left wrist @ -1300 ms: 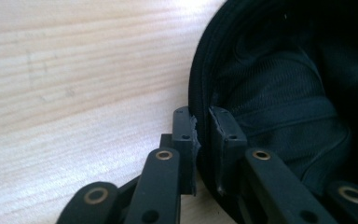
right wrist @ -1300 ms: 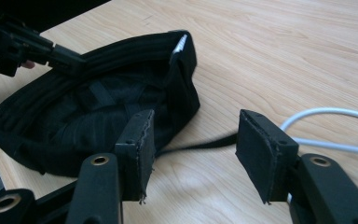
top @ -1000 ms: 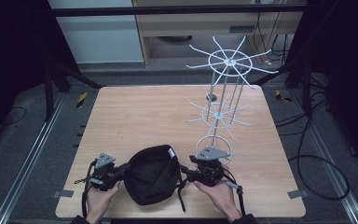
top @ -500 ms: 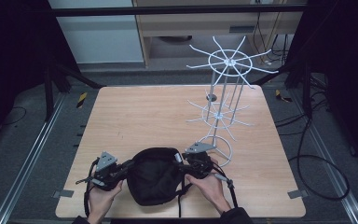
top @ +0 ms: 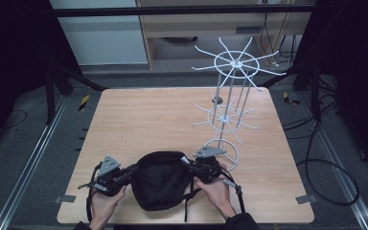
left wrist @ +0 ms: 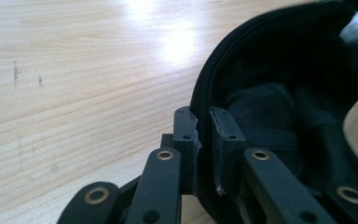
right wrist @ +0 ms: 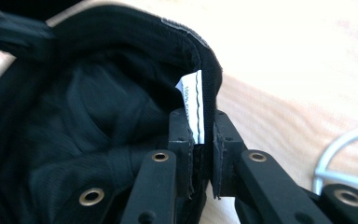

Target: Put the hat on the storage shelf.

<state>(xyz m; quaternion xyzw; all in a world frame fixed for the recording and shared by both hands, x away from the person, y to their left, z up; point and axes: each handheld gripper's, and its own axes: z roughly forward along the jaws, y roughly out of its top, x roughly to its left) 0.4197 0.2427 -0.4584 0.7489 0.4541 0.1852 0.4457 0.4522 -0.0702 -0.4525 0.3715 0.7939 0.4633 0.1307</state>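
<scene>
A black cap (top: 161, 179) lies open side up near the table's front edge, held between both hands. My left gripper (top: 133, 171) is shut on the cap's left rim (left wrist: 204, 119), the fabric edge pinched between its jaws. My right gripper (top: 189, 165) is shut on the right rim (right wrist: 206, 116), clamping the band together with a white care label (right wrist: 192, 98). The dark lining (right wrist: 88, 126) faces up, and the cap hangs slightly stretched between the two grippers.
A white wire rack (top: 230, 91) with spoke-like arms on two tiers stands on the wooden table (top: 158, 115) right behind my right gripper; its ring base (right wrist: 340, 154) is close beside it. Bare wood extends to the left and back.
Both grippers and the cap have shifted slightly away from the front edge, toward the rack's base. The grips on both rims are unchanged.
</scene>
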